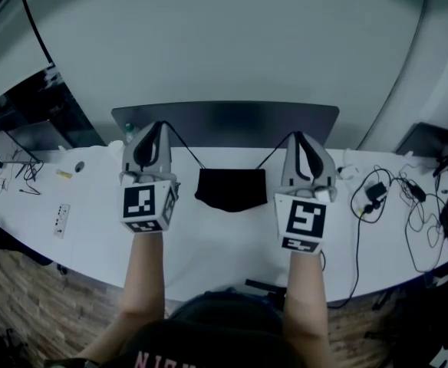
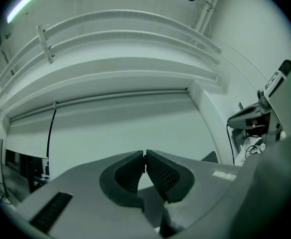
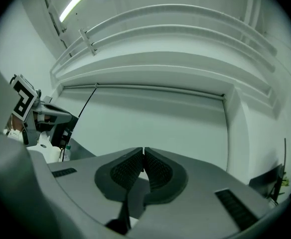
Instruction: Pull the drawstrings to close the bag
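**Grip set on both cords, soft load between**

My left gripper (image 1: 159,126) is clamped on the thin black left drawstring (image 1: 184,146), and my right gripper (image 1: 297,135) likewise on the thin black right drawstring (image 1: 275,153). Both are raised, and the cords slope down to the small black fabric bag (image 1: 232,190), which lies on the white tabletop (image 1: 209,244) between my hands. I judge the bag light and limp, likely to lift or slide rather than resist. The cords look thin enough to slip, so the pinch belongs squarely on the cord. A dark grey panel (image 1: 224,117) stands behind the bag, tangled black cables (image 1: 377,198) lie to the right, and pale walls rise beyond.
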The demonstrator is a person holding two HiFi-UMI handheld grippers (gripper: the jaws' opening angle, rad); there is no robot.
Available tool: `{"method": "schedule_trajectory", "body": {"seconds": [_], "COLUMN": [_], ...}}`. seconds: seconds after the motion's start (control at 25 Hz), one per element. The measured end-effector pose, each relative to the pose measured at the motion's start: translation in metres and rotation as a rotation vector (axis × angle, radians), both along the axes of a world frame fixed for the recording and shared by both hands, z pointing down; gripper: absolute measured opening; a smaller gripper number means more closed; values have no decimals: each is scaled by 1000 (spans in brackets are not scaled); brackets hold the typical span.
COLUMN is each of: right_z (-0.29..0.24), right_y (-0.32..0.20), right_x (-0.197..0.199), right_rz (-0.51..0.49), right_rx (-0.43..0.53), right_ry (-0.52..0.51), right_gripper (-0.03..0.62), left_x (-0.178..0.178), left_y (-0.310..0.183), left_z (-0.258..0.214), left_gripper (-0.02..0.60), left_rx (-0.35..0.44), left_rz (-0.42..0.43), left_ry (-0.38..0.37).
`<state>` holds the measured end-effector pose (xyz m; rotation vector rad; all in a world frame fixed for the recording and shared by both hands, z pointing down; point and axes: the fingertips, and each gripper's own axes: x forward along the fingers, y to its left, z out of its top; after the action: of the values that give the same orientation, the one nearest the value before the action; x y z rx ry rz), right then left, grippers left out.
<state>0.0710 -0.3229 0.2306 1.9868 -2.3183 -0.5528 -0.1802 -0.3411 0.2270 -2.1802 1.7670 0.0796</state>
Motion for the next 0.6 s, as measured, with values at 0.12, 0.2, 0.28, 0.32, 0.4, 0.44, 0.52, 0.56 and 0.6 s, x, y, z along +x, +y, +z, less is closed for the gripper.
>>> {"method": "schedule_trajectory", "body": {"seconds": [0.12, 0.2, 0.28, 0.32, 0.4, 0.44, 0.52, 0.56, 0.6], "right_z": [-8, -11, -11, -11, -12, -12, -13, -13, -13], "right_y": [6, 9, 10, 10, 10, 11, 11, 11, 11], "right_x": [-2, -3, -3, -2, 0, 1, 2, 3, 4], "right_rz": [-29, -34, -33, -30, -24, -22, -19, -16, -11], "right_rx": [51, 65, 64, 65, 69, 69, 65, 63, 62], "right_ry": [-5, 6, 13, 12, 11, 13, 20, 22, 21], "right_gripper": [3, 3, 3, 3, 3, 3, 3, 3, 3], "left_x": [2, 1, 1, 2, 0, -1, -1, 0, 1], "left_y": [7, 12, 16, 17, 19, 19, 21, 22, 23], "left_z": [-4, -5, -10, -13, -14, -12, -13, -16, -20], "left_gripper": [17, 17, 17, 17, 17, 17, 17, 17, 17], "left_rx": [36, 48, 80, 98, 106, 95, 85, 96, 113], "left_rz": [3, 0, 8, 12, 6, -2, -5, 0, 5], "left_ry": [-15, -19, -10, -9, -18, -22, -25, -23, -21]}}
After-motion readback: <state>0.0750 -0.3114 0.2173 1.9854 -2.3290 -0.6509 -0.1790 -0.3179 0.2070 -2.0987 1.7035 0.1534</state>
